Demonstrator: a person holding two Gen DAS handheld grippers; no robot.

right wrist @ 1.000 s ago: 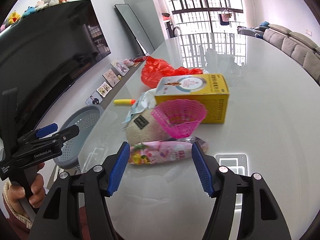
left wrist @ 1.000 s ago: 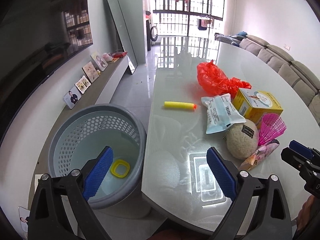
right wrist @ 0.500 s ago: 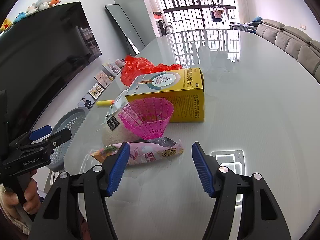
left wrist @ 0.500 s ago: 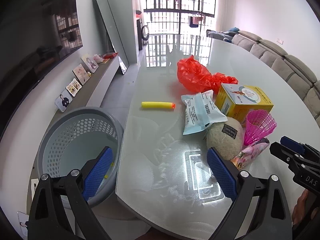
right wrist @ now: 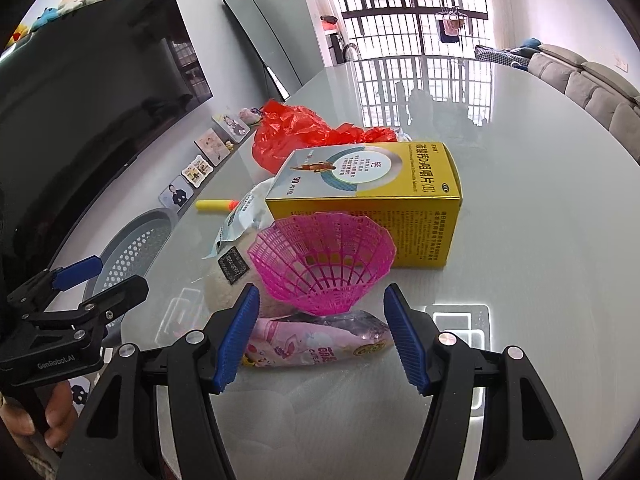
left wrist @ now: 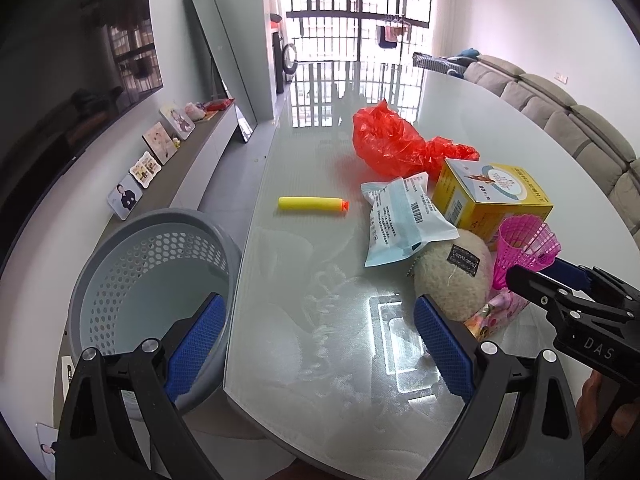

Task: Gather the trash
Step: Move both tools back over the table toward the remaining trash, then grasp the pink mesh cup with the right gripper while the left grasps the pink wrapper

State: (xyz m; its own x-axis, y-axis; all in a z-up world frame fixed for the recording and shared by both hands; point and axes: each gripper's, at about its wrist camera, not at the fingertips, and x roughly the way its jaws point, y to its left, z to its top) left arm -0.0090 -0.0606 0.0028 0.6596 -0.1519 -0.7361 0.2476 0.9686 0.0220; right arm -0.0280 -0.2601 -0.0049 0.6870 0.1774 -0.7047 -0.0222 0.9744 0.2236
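A pink snack wrapper lies on the glass table between the open fingers of my right gripper, under a pink mesh shuttlecock. Behind stand a yellow box, a beige plush ball, a pale blue packet, a red plastic bag and a yellow foam dart. My left gripper is open and empty over the table's near edge, beside the grey basket on the floor. The right gripper also shows in the left wrist view.
A TV and a low shelf with photo frames line the left wall. A mirror leans against it. A sofa runs along the table's right side. The table's left edge borders the basket.
My left gripper has swung right, from over the basket to over the table edge. My right gripper has moved forward, so the pink wrapper now lies between its fingers.
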